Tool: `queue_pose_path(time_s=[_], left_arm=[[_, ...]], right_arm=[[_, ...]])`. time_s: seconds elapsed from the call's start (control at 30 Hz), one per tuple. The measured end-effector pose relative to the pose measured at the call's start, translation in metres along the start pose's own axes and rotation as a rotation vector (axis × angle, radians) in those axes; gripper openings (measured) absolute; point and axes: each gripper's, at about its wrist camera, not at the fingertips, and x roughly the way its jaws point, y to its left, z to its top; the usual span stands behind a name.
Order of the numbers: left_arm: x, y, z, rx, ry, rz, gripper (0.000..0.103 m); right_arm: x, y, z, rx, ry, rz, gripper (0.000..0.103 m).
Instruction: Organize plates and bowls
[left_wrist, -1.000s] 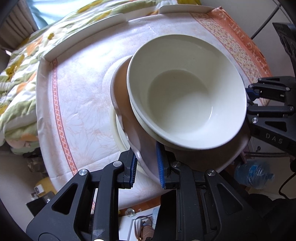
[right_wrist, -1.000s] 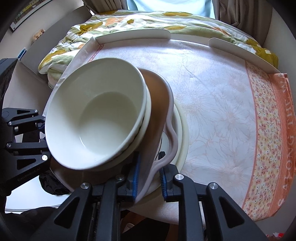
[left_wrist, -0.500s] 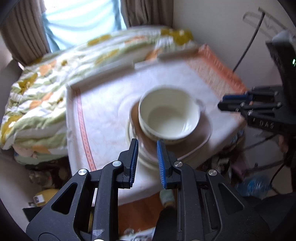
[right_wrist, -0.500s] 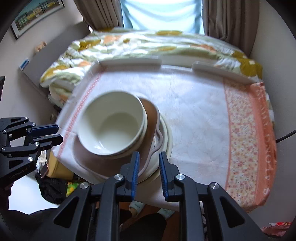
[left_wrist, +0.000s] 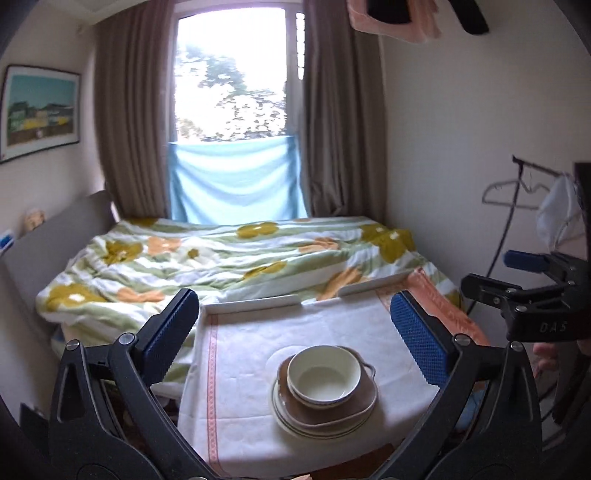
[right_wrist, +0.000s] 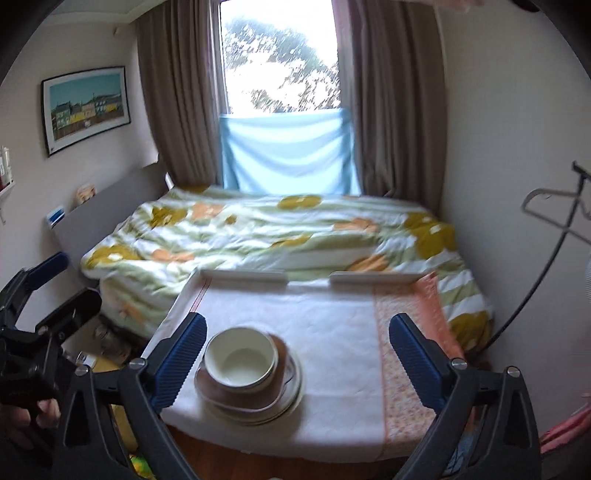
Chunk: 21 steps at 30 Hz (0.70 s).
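Left tongs (left_wrist: 295, 325): jaws wide apart, just been opening, nothing between the pads; held above and back from the stack.
Right tongs (right_wrist: 297, 354): jaws wide apart, just been opening, nothing clamped; also clear of the stack.
Bowl (left_wrist: 324, 376): cream, upright, topmost, seated on the brown plate (left_wrist: 354, 406); ahead of and below both tongs.
Pale plates (left_wrist: 295, 424): under the brown plate, resting on the surface (left_wrist: 240, 369) near its front edge.
Surface: covered with white cloth, orange band toward the right tongs' side.
Bed (left_wrist: 221, 258): beyond the surface, floral quilt.
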Motion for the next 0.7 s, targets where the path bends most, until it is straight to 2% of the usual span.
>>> queue_pose_path(time_s=[0.13,0.3,0.53,0.7], left_arm=[[-0.008,-0.002,-0.003,-0.063,-0.022,0.037,0.103],[-0.018,-0.003,-0.011,-0.077,-0.026,0.073,0.103],[-0.020,-0.009,-0.011,-0.062,-0.011,0.084,0.103],[-0.019,-0.010,-0.011,-0.054,-0.002,0.065,0.103]], right_arm=[[-0.014,-0.002,0.003,-0.005,-0.066,-0.036,0.099],[-0.022,-0.001,-0.004,-0.007,-0.109,-0.059,0.099],[-0.027,-0.007,-0.007,0.019,-0.116,-0.084,0.099],[-0.032,-0.008,-0.009,0.036,-0.118,-0.106,0.099]])
